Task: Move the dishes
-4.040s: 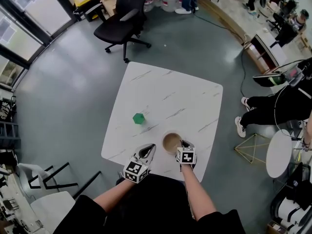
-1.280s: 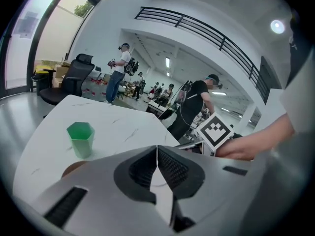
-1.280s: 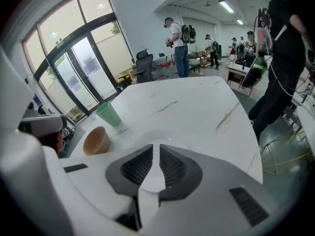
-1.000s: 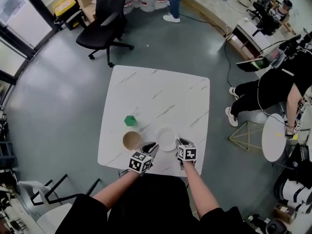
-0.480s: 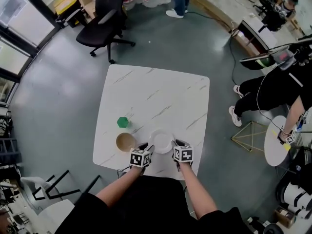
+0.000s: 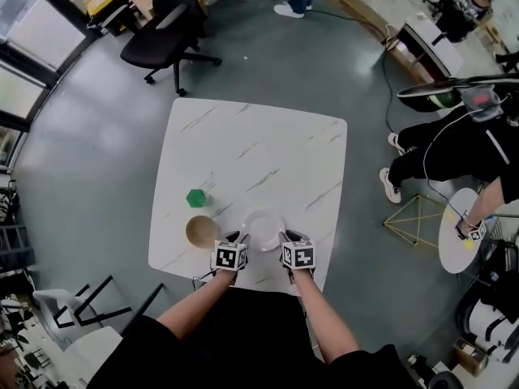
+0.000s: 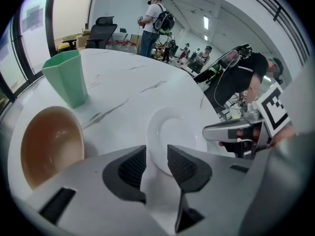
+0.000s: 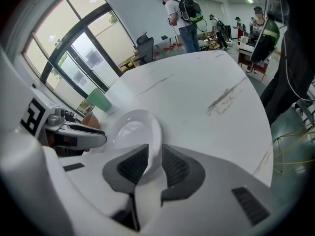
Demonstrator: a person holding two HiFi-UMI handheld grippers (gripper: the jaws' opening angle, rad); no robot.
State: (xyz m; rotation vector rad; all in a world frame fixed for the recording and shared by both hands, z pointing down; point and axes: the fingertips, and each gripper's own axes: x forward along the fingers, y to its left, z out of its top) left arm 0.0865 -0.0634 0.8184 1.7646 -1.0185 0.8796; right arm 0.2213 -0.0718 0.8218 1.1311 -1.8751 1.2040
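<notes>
A white dish (image 6: pixel 263 228) sits near the front edge of the white marble table (image 6: pixel 268 148). My left gripper (image 6: pixel 240 239) is shut on its left rim and my right gripper (image 6: pixel 285 239) on its right rim. In the left gripper view the dish (image 7: pixel 179 132) has its rim between the jaws of the left gripper (image 7: pixel 156 154). The right gripper view shows the dish (image 8: pixel 130 129) pinched tightly by the right gripper (image 8: pixel 155 156). A brown bowl (image 6: pixel 201 231) (image 7: pixel 49 144) stands free just left of the dish. Beyond it is a green cup (image 6: pixel 195 198) (image 7: pixel 66 77) (image 8: pixel 101 101).
A black office chair (image 6: pixel 166 31) stands beyond the table's far left corner. A seated person in black (image 6: pixel 454 156) and a small round white table (image 6: pixel 458 233) are to the right. More people stand far off (image 7: pixel 152 21).
The brown bowl was set down at the left and let go. The left gripper then moved right onto the white dish's left rim. The right gripper keeps its hold on the dish.
</notes>
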